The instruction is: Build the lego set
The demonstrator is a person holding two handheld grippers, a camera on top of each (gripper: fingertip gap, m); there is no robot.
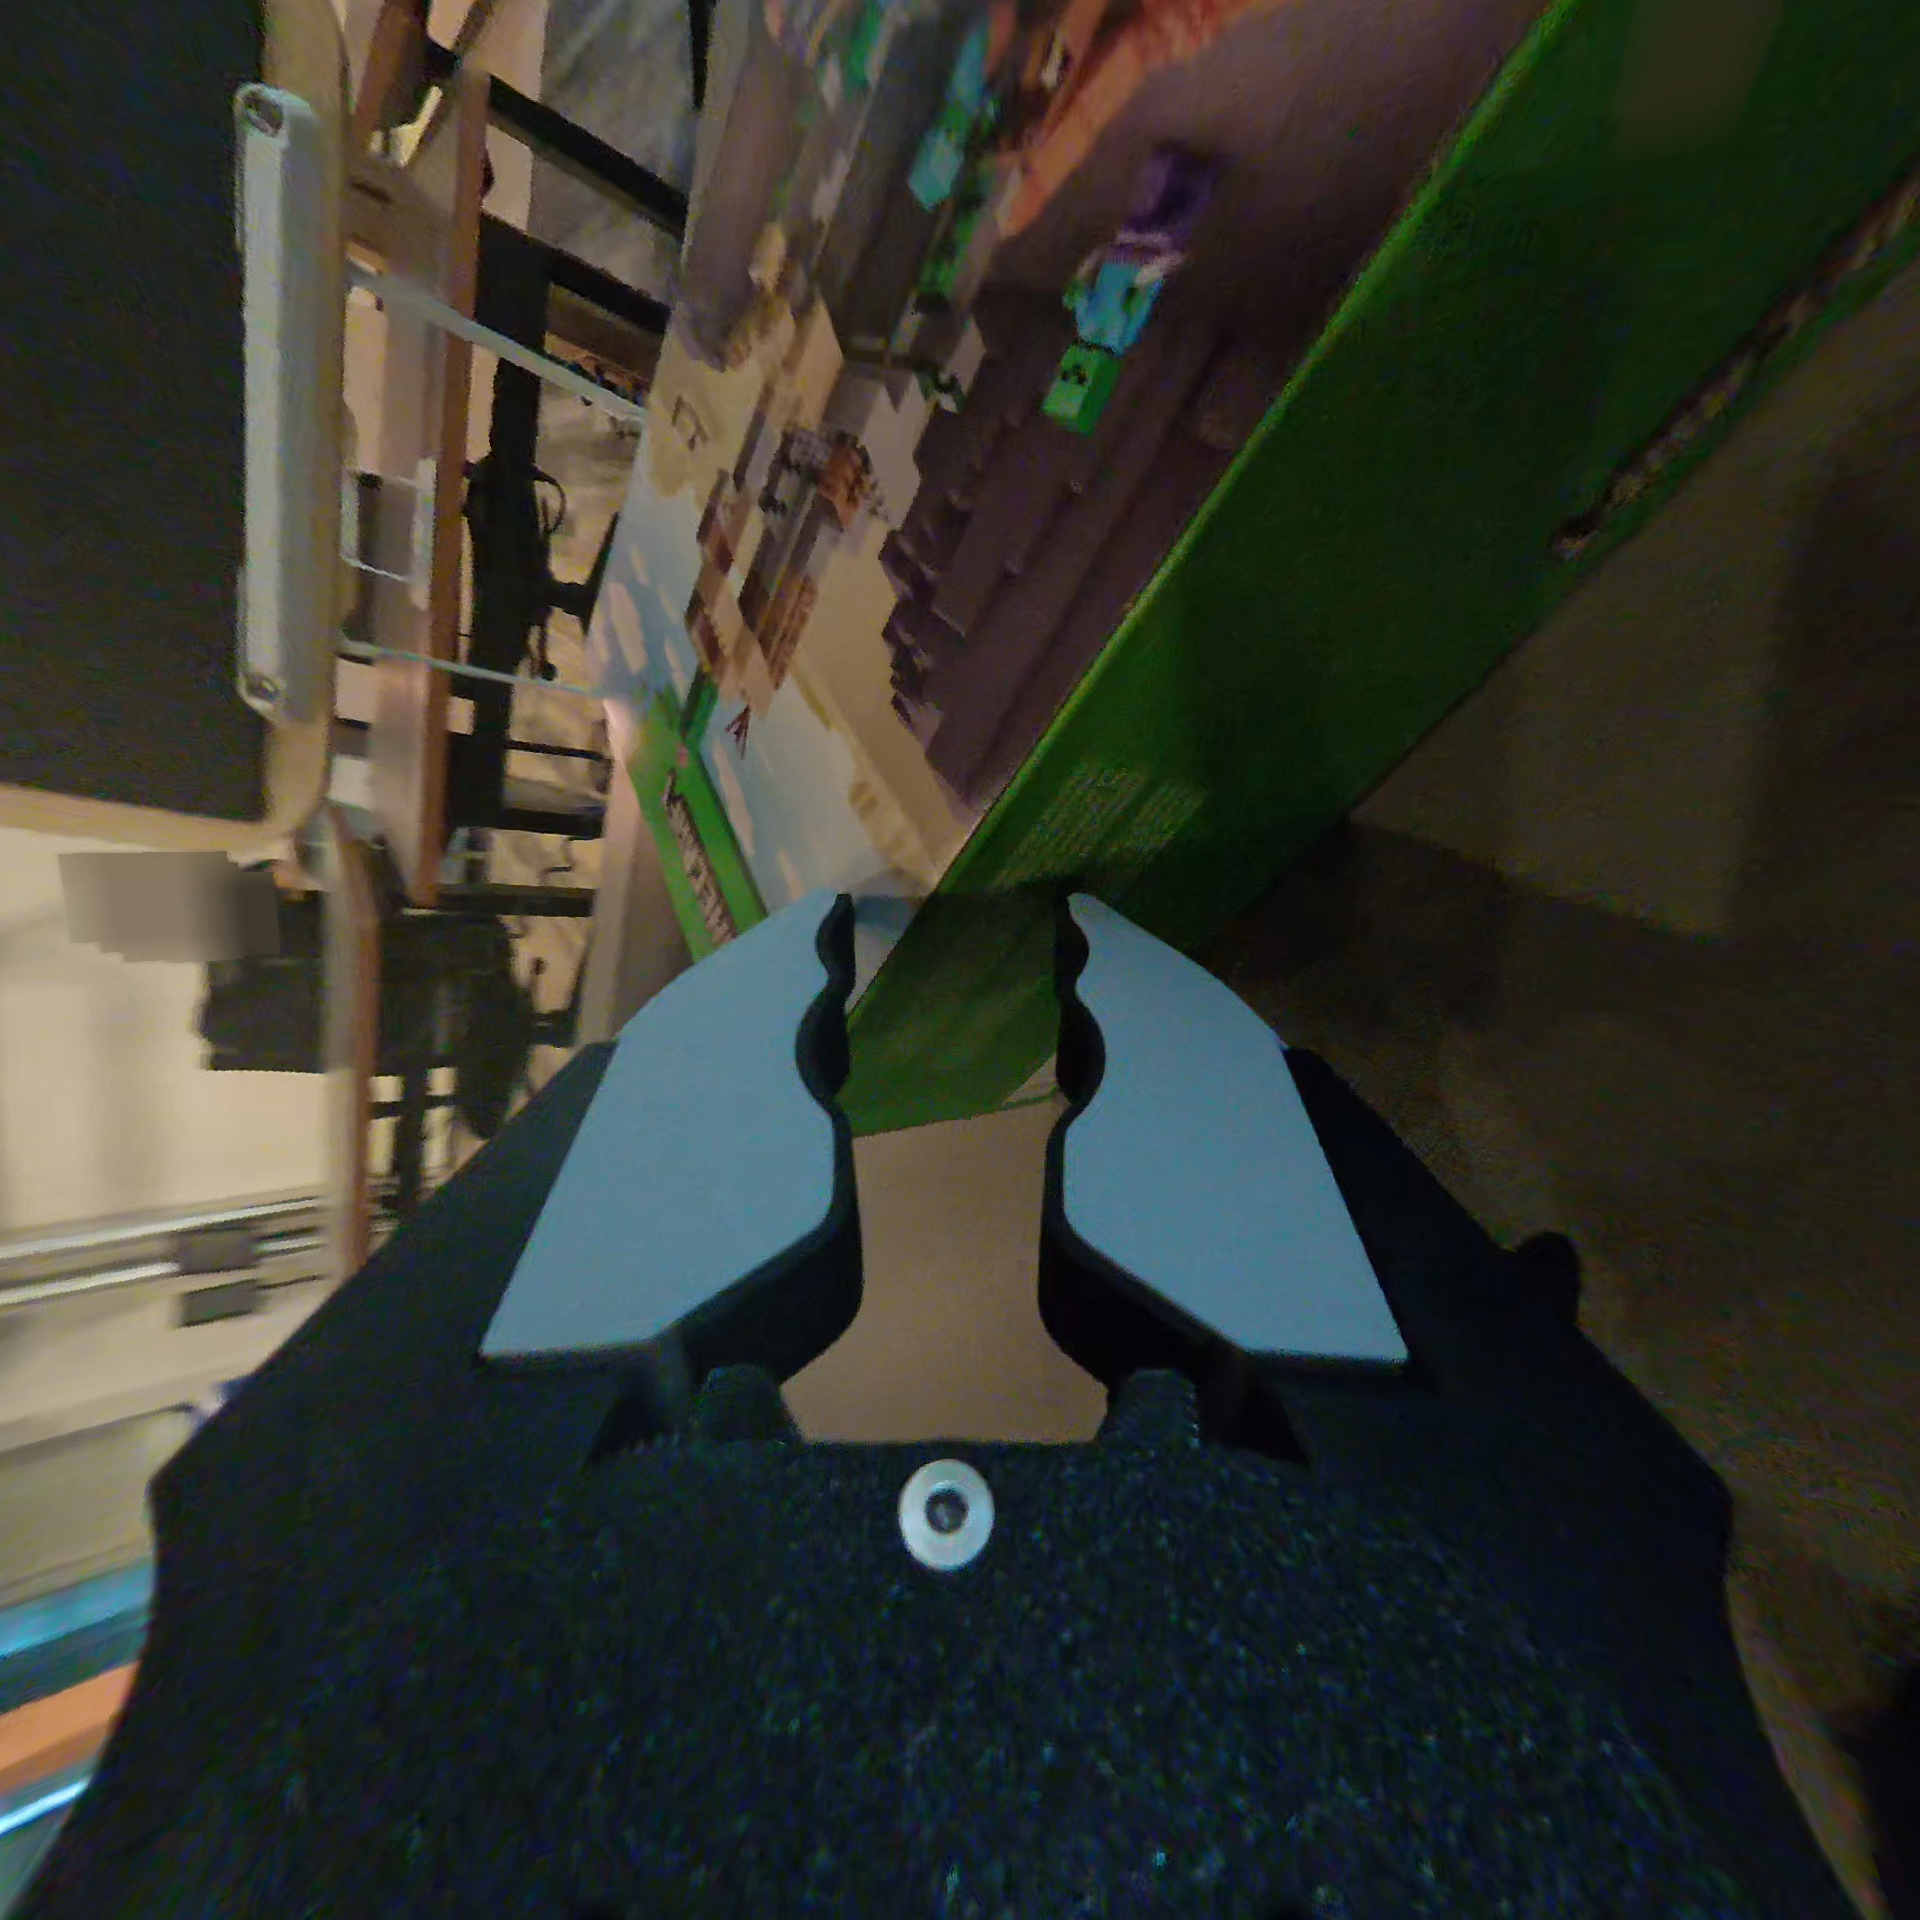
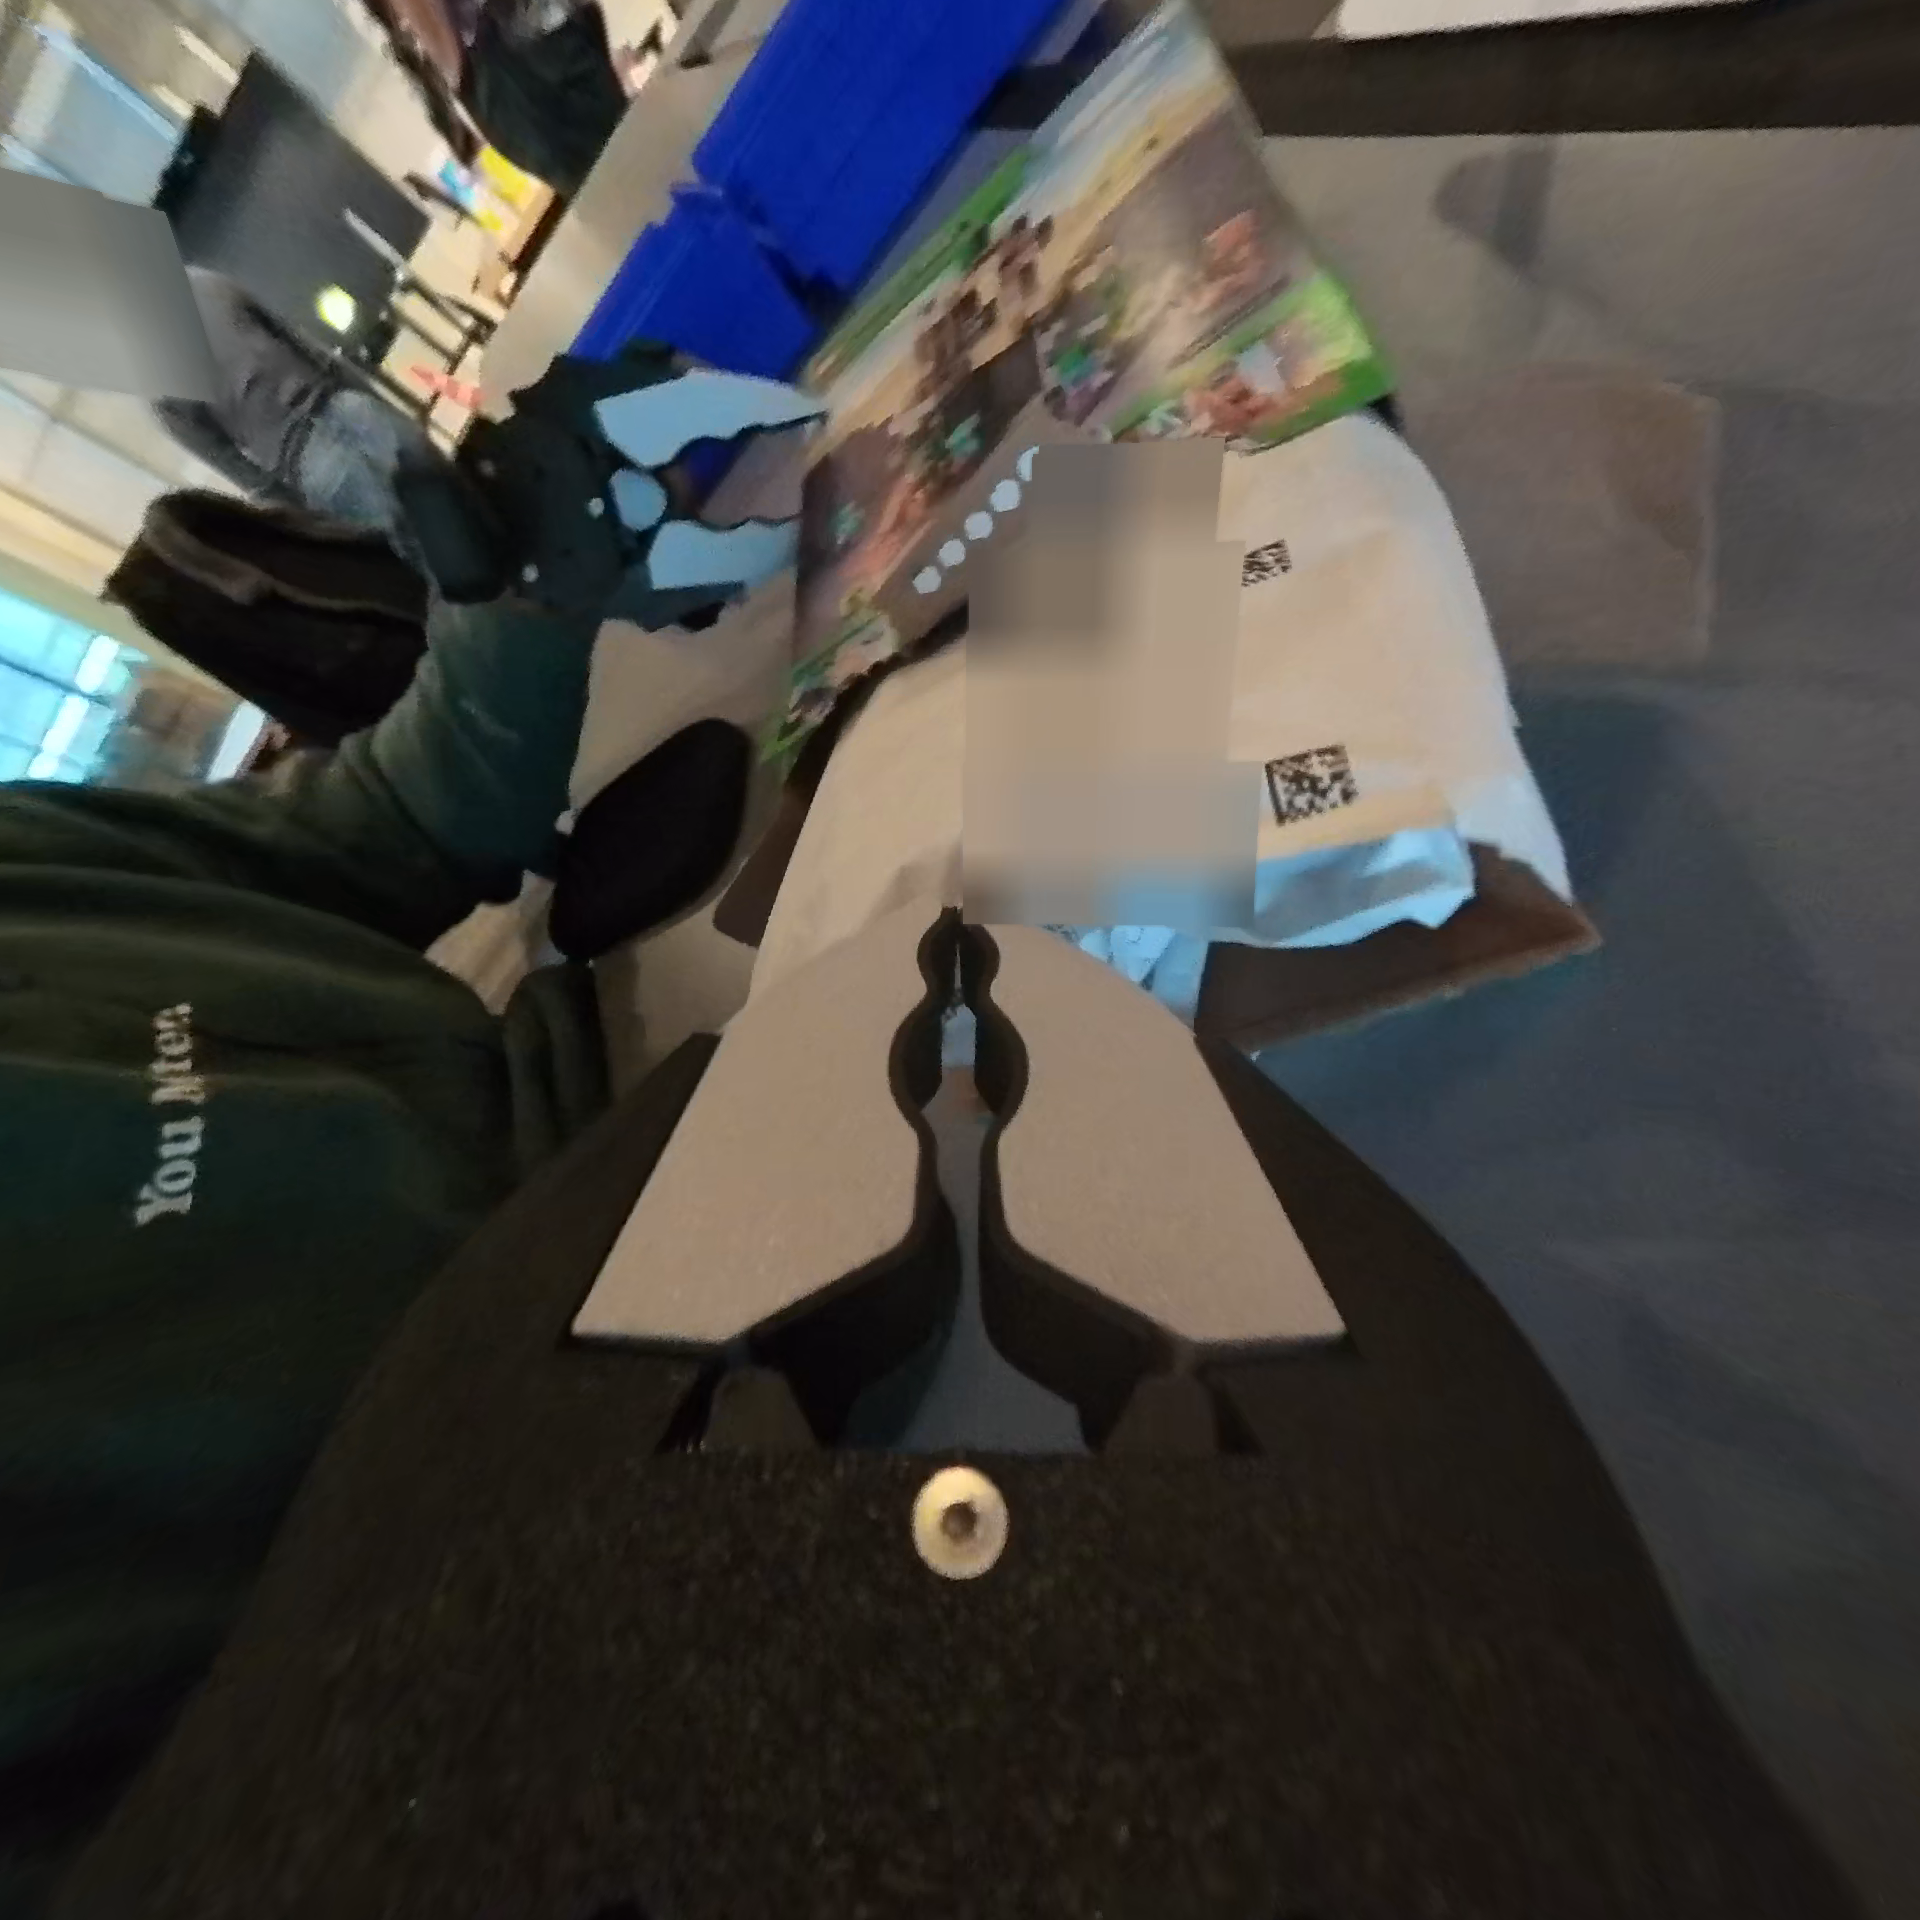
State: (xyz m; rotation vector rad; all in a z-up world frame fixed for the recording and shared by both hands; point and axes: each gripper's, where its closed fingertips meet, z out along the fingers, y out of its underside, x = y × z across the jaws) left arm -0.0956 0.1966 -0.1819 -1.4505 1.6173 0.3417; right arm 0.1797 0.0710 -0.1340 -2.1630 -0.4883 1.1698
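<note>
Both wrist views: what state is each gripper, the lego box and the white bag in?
Left gripper: open, jaws astride the box's green side edge.
Right gripper: shut on the white bag.
Lego box: end open, tilted.
White bag: partly out of the box's open end.

Grey table (image 2: 1714,1143) bears the green box (image 2: 1091,312), a white bag (image 2: 1371,665) and blue bins (image 2: 790,197).

White lettering runs across the dark green sweatshirt (image 2: 208,1091). Two square printed codes sit on the white paper bag (image 2: 1382,644) beside the lego box (image 2: 1091,312).
</note>
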